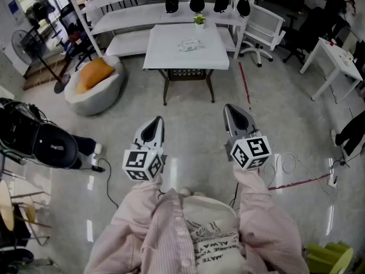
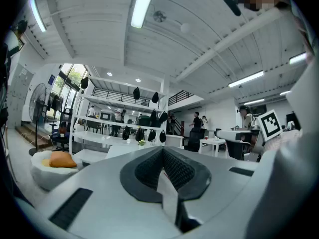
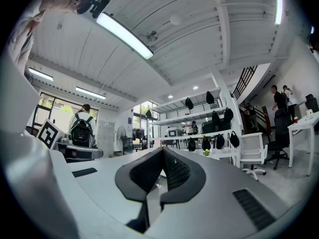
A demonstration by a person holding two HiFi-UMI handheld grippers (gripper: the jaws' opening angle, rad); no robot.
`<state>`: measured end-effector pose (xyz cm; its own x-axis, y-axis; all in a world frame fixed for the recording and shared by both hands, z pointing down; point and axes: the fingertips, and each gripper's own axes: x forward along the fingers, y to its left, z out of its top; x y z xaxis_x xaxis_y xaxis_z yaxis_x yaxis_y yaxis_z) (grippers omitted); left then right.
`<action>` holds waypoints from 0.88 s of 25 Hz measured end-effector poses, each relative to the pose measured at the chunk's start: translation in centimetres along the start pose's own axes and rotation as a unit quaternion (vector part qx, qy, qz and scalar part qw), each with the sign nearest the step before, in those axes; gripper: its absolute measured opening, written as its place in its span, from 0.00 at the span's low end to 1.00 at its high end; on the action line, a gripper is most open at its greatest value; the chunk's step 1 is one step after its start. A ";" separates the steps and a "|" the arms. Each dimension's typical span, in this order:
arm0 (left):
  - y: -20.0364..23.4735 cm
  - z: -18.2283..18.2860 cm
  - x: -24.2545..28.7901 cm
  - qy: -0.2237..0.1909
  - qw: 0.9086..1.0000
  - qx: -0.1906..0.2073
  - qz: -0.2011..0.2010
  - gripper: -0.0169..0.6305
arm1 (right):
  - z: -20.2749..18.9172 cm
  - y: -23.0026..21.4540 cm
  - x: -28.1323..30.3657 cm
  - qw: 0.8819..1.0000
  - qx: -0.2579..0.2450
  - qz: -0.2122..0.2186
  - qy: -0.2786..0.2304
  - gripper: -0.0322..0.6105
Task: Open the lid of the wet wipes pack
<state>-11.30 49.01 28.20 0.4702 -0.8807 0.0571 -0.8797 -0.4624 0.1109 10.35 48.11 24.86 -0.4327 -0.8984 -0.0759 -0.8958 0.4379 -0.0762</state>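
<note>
Two grippers: held level, side by side.
Left gripper [image 1: 155, 124]: jaws closed together, nothing is held.
Right gripper [image 1: 232, 112]: jaws closed together, nothing is held.
Pack [image 1: 190, 45]: laid flat on table [image 1: 165, 56], well apart from both.

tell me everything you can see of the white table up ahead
The table has a white square top on dark metal legs with a lattice panel under it. It stands on the grey floor, just before white shelving. A small potted plant sits at its far edge and a flat pale wet wipes pack lies near the middle, too small to tell its lid's state.
</note>
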 end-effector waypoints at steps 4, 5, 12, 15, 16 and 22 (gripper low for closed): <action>-0.4 -0.1 0.0 -0.001 1.000 -0.005 0.005 0.03 | 0.0 -0.3 -0.4 1.000 0.001 0.003 -0.001 0.05; -0.6 -0.1 0.0 -0.001 1.000 -0.006 0.005 0.03 | 0.1 -0.4 -0.5 1.000 0.002 0.004 -0.002 0.05; -2.3 -0.1 0.7 -0.003 1.000 -0.009 0.004 0.03 | -0.1 -1.7 -1.4 1.000 0.006 0.020 -0.004 0.05; -3.1 -0.5 1.0 -0.001 1.000 -0.008 0.003 0.03 | -0.7 -2.5 -1.5 1.000 0.008 0.019 0.003 0.05; -3.2 -0.8 1.2 0.000 1.000 -0.009 0.004 0.03 | -0.9 -2.8 -1.4 1.000 0.009 0.018 0.005 0.05; -3.5 -1.3 1.9 0.005 1.000 -0.013 0.006 0.03 | -1.6 -4.2 -1.0 1.000 0.024 0.008 0.009 0.16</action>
<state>-7.27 49.07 29.27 0.4608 -0.8850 0.0674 -0.8830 -0.4494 0.1353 14.41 47.15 26.87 -0.4491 -0.8915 -0.0591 -0.8830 0.4529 -0.1230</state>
